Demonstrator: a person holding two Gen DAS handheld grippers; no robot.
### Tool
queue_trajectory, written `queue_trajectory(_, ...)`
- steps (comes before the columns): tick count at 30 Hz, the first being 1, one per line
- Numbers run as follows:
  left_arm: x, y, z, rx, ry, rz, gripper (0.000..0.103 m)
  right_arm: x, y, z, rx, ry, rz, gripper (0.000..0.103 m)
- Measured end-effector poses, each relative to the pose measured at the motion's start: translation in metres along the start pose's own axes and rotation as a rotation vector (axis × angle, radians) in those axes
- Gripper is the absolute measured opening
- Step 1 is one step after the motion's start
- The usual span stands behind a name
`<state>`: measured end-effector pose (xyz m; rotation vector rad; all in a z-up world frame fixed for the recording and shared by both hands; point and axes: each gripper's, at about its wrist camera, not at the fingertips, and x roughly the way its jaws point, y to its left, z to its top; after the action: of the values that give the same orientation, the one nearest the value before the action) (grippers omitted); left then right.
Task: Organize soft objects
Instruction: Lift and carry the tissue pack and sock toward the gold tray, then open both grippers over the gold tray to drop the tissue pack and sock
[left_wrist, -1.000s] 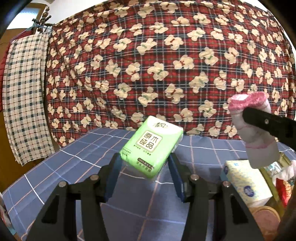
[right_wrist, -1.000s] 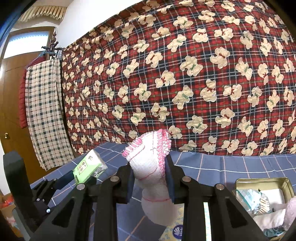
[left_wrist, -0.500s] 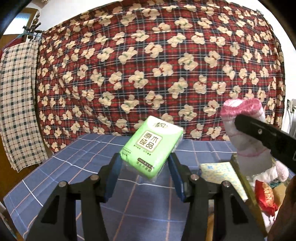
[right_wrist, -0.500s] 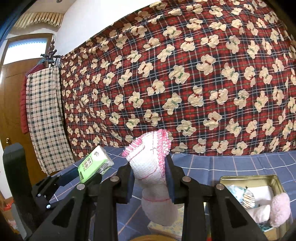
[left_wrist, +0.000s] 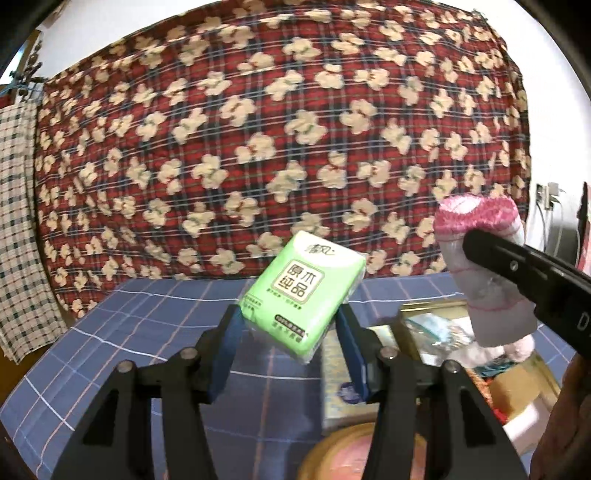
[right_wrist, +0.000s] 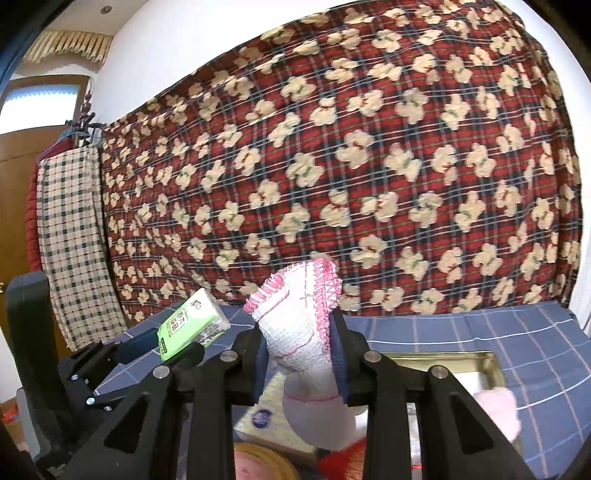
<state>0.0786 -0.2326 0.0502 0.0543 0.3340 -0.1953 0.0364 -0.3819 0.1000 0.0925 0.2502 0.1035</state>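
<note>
My left gripper (left_wrist: 290, 334) is shut on a green tissue pack (left_wrist: 303, 293), held tilted in the air above the blue checked cloth (left_wrist: 147, 332). The right wrist view shows that same pack (right_wrist: 190, 328) at the left. My right gripper (right_wrist: 299, 360) is shut on a white glove with a pink cuff (right_wrist: 303, 332), cuff upward, body hanging down. In the left wrist view the glove (left_wrist: 484, 266) hangs at the right, above a gold metal tin (left_wrist: 436, 308) holding soft items.
A yellowish tissue box (right_wrist: 266, 417) and a round gold lid (left_wrist: 343, 454) lie below the grippers. The tin's rim (right_wrist: 443, 356) encloses a fluffy pink item (right_wrist: 496, 410). A red plaid blanket (left_wrist: 277, 129) hangs behind; a checked towel (right_wrist: 70, 240) hangs at the left.
Both grippers moved across the cloth toward the tin, still holding the tissue pack and the glove. The tin and tissue box now sit closer beneath them.
</note>
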Motion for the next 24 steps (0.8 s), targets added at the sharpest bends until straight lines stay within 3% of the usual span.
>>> queue_trajectory(14,-0.003,-0.068,0.009,0.061,0.056,-0.156,0.051,-0.044,-0.071,0.002,0.026,0.013,-0.133,0.033)
queue_trajectory(19,0.002,-0.088,0.004,0.083,0.1,-0.201,0.051,-0.048,-0.097,-0.007,0.045,0.073,-0.204,0.033)
queue_trajectory(24,0.003,-0.113,-0.008,0.13,0.133,-0.232,0.052,-0.042,-0.112,-0.026,0.057,0.151,-0.221,0.033)
